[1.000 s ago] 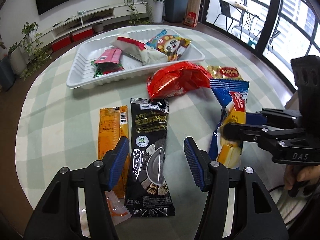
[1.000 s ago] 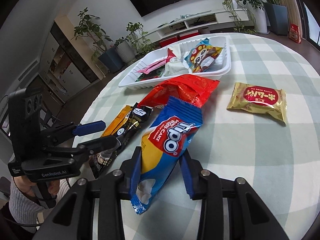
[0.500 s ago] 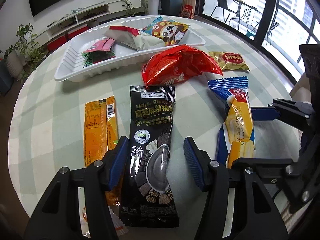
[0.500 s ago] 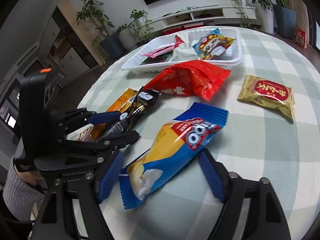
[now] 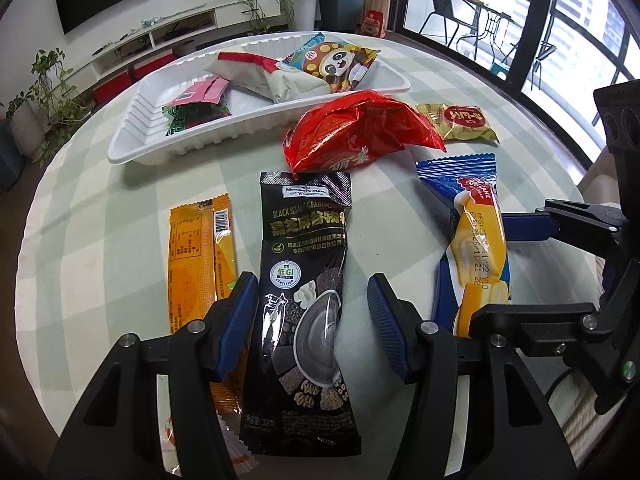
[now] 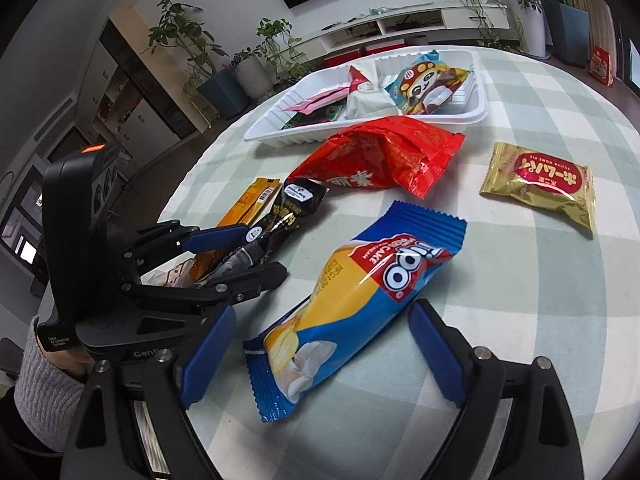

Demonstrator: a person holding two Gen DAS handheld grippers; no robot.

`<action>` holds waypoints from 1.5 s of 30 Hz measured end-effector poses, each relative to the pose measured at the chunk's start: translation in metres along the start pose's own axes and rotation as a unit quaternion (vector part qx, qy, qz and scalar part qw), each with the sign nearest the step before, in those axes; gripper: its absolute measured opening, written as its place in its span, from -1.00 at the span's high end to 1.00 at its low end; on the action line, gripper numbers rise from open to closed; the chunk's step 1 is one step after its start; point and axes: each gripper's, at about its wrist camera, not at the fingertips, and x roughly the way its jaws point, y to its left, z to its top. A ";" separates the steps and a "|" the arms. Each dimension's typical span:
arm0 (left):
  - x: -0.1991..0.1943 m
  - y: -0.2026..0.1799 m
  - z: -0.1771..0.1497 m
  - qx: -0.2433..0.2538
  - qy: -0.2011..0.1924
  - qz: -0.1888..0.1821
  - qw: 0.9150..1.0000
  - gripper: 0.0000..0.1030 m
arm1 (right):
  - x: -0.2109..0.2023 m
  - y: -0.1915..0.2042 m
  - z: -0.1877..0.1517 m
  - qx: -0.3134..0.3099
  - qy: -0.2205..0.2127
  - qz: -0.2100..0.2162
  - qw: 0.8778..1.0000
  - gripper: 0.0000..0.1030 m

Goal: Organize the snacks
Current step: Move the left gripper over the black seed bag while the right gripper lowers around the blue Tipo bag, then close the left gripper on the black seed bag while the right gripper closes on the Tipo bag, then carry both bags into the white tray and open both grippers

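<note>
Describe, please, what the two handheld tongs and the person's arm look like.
Both the left tongs and right tongs are black frames with silver screws and ribbed blue pads. The left body bears white "GenRobot" lettering and an orange light on top. A grey knitted sleeve covers the left wrist.

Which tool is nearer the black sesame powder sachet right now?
Left. The left tool straddles the black sesame powder sachet, open; the right tool sits open around the Tipo cake pack beside it.
</note>
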 end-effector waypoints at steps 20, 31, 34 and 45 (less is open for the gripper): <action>-0.008 -0.002 -0.003 -0.001 -0.008 -0.033 0.999 0.39 | -0.011 -0.020 -0.009 0.061 -0.016 0.054 0.997 0.34; -0.022 -0.001 -0.008 -0.014 -0.013 -0.056 0.998 0.44 | -0.035 -0.041 -0.023 0.121 -0.028 0.126 0.984 0.39; -0.031 0.001 -0.006 -0.021 -0.021 -0.062 0.998 0.44 | -0.042 -0.045 -0.023 0.131 -0.034 0.141 0.981 0.39; -0.059 0.033 0.023 -0.085 -0.065 -0.085 0.991 0.44 | -0.061 -0.058 0.009 0.146 -0.065 0.177 0.971 0.39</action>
